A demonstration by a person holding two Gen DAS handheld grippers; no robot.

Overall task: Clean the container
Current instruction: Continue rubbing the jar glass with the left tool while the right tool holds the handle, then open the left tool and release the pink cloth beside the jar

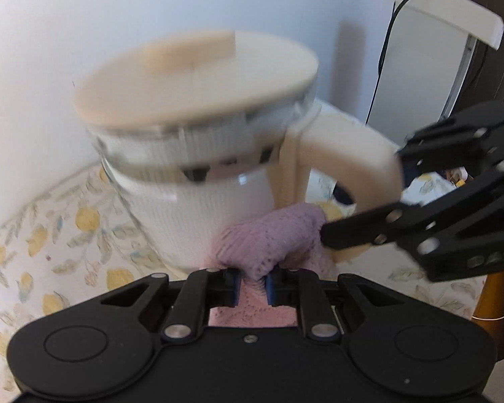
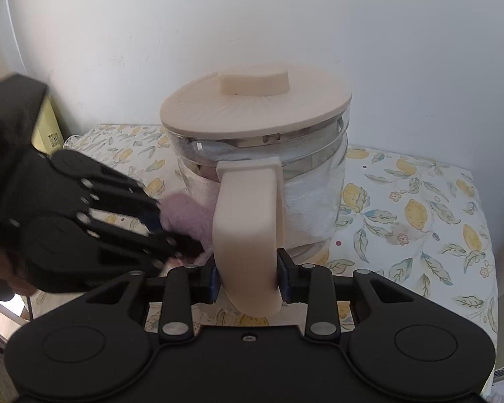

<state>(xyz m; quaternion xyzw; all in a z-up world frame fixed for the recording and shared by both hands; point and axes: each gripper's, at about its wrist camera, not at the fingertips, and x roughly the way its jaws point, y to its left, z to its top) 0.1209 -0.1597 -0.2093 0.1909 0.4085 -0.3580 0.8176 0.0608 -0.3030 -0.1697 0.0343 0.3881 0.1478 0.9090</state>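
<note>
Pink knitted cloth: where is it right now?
The pink knitted cloth is pinched in the left gripper, pressed against the lower side wall of the clear glass jug, just left of its cream plastic handle in the right wrist view.

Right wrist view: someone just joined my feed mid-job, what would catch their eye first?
The glass container with its cream lid stands mid-frame on the lemon-print tablecloth, against a white wall. Its thick cream handle juts toward the camera, clamped between the right gripper jaws. At left, the left gripper presses a lilac cloth against the container's side.
</note>
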